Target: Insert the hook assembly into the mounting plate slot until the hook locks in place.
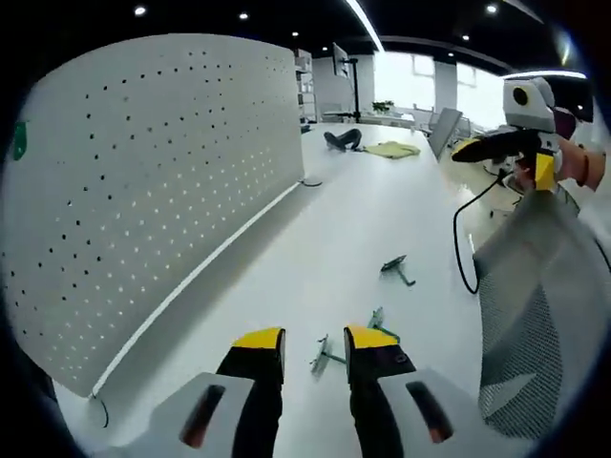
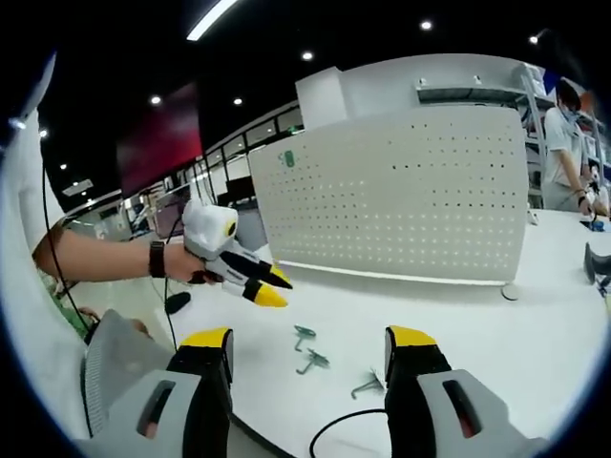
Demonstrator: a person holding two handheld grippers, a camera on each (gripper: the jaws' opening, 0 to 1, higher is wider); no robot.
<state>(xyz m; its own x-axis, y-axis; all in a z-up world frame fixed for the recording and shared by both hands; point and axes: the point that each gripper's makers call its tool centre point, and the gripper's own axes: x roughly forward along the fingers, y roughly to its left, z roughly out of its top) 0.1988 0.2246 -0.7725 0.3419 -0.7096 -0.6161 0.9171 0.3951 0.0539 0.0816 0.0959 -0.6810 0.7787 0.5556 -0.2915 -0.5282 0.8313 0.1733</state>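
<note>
No bin, tray or box stands among the task's things; the hook pieces lie loose on the white tabletop, in front of an upright white pegboard panel that stands on it.

In the left gripper view, the left hand-held gripper has its yellow-tipped jaws wide apart and holds nothing. One small grey-green hook assembly lies on the tabletop in the gap between the jaws; whether a jaw touches it I cannot tell. A second hook lies just beside the right-hand jaw tip, and a third hook lies farther out, well apart from the jaws. The right hand-held gripper shows at upper right, held in a hand above the tabletop with a black cable hanging from it.

In the right gripper view, the right hand-held gripper is also wide open and empty, hanging above the tabletop. Between and beyond its jaws lie three hooks: one, another just beside it, and a third nearer the right-hand jaw. The left hand-held gripper is held by a hand with a wristband, its jaws open and pointing down toward the hooks without touching them. The pegboard panel stands behind. A person stands at the far right edge.
</note>
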